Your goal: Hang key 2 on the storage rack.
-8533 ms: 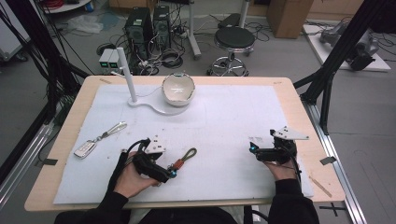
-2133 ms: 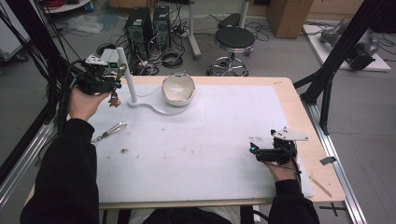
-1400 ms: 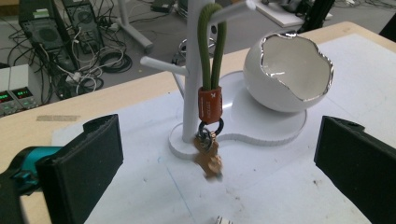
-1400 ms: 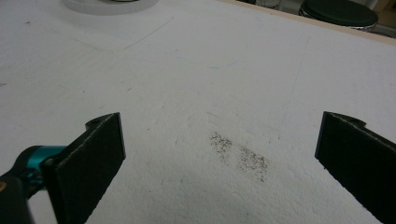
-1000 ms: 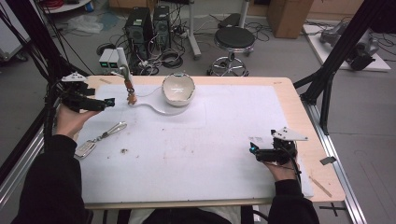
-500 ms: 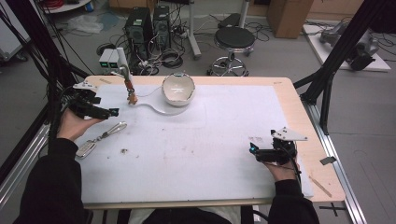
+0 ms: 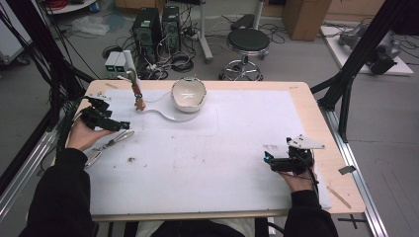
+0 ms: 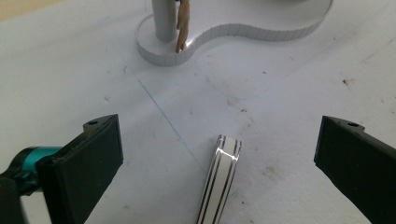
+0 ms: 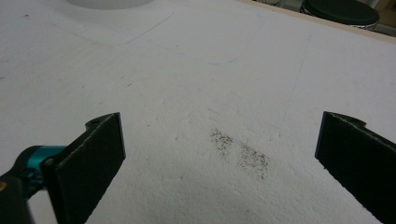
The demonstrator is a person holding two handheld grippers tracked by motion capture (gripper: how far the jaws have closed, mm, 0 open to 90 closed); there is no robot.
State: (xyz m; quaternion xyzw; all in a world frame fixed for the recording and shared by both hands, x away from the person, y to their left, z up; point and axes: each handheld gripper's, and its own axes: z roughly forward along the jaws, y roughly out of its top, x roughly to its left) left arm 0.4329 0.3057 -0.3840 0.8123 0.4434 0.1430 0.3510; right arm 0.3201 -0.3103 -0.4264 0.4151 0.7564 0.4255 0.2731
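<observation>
High view, left tongs (image 7: 114, 124): near the counter's (image 7: 237, 187) left edge, tips just short of the silver strap (image 7: 109, 144) lying flat there.
High view, right tongs (image 7: 271, 160): resting near the right edge, well apart from the work.
High view, stand (image 7: 148, 106): white, near the far edge; post (image 7: 129, 66) at its left end with a small brown key fob (image 7: 138, 96) hanging against it.
High view, bowl (image 7: 188, 94): seated on the stand's wider end; contents cannot be made out, looks empty.
Left gripper view, left tongs (image 8: 219, 158): spread wide, pinching nothing, jaws either side of the strap's near end.
Left gripper view, strap (image 8: 220, 179): silver band with dark lines, centred between the jaws, pointing toward the stand (image 8: 219, 35).
Left gripper view, fob (image 8: 183, 23): dangling beside the grey post (image 8: 163, 18), tip touching the base.
Right gripper view, right tongs (image 9: 219, 154): spread wide, empty, over bare counter (image 9: 196, 65) with a speckled smudge (image 9: 238, 151).
Step in hand, judged: closing on the strap.
Doing it well: lower until the jaws nearly graze the surface, keep the band centred, pinch across its narrow width, lift straight so it does not slide.
Risk: thin flat band may slip under a jaw.
</observation>
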